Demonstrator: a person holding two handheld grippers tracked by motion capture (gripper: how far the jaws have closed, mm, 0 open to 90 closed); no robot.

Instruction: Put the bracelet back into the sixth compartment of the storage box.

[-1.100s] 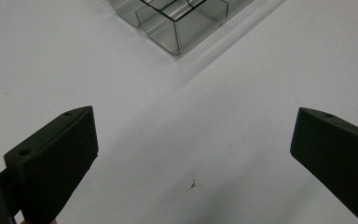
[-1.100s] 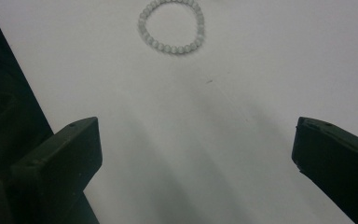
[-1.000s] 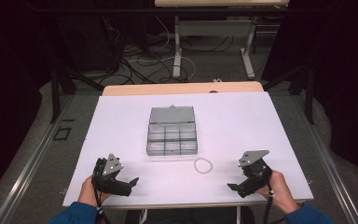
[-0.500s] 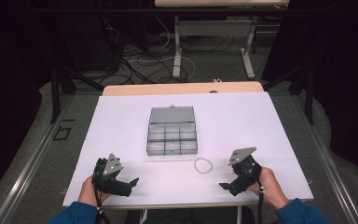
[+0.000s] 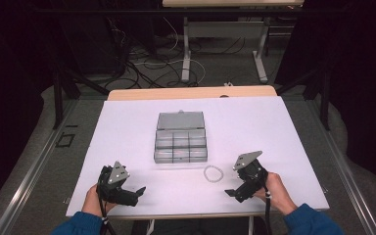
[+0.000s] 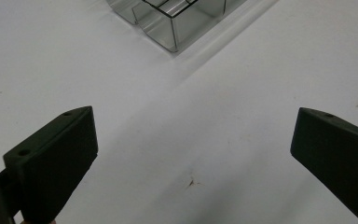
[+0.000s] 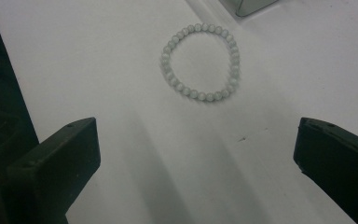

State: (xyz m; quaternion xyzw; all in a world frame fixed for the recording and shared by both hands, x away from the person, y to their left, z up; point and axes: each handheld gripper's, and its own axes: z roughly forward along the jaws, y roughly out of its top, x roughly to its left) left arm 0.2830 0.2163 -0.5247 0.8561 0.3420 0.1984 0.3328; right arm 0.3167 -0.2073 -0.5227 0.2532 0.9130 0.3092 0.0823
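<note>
A clear plastic compartment box point(image 5: 180, 142) sits mid-table with its lid laid open toward the back. A pale bead bracelet point(image 5: 213, 173) lies flat just off the box's front right corner. My right gripper point(image 5: 234, 194) is held a short way right of the bracelet, pointing left at it, jaws open and empty. In the right gripper view the bracelet point(image 7: 200, 61) lies ahead of the open gripper point(image 7: 196, 128), and a box corner point(image 7: 251, 5) shows at the top. My left gripper point(image 5: 136, 195) rests open near the front left edge, with the box point(image 6: 168, 18) ahead of it point(image 6: 193, 121).
A white sheet point(image 5: 127, 127) covers the table, with a wooden strip point(image 5: 191, 93) along the far edge. Both hands are close to the table's front edge. Beyond the table, cables point(image 5: 147, 63) and another table's legs point(image 5: 186, 49) stand on the floor.
My right gripper has moved left along the front of the table, closer to the bracelet. The left gripper, box and bracelet have not moved.
</note>
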